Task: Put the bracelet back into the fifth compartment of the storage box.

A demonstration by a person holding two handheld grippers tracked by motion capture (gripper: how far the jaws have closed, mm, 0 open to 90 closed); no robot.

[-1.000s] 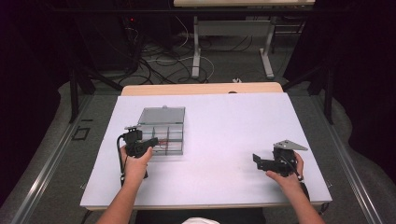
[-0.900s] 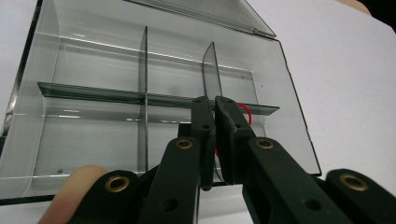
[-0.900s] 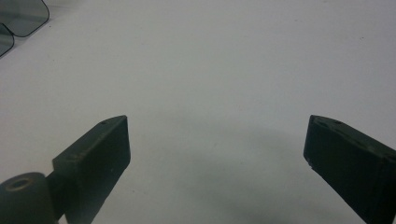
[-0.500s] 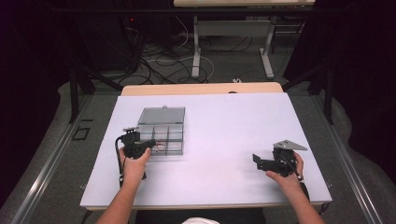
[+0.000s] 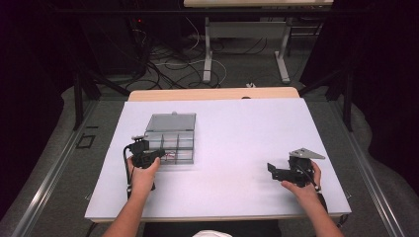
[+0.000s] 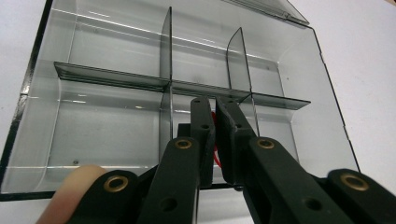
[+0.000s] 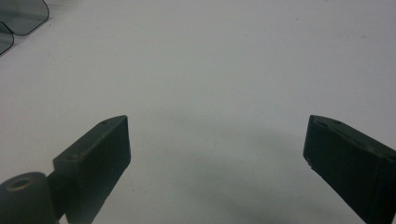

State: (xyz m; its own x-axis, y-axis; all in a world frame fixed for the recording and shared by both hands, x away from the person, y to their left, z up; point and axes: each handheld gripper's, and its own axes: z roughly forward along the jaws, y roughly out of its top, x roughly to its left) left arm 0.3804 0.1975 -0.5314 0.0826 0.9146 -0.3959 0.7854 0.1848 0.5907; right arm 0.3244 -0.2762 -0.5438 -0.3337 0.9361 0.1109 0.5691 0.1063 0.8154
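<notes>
A compartment box point(image 5: 170, 138) is set on the table point(image 5: 237, 128), left of centre; the left gripper point(image 5: 159, 154) is placed at its near edge; the right gripper point(image 5: 271, 169) is held well apart, near right.

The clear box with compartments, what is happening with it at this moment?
A person works at a white table with tongs in each hand. The left tongs are closed on a small red thing over a near compartment of the clear divided box, whose lid stands open at the far side. What the red thing is cannot be told. The right tongs are open with nothing between them, resting apart from the box over the bare table.
</notes>
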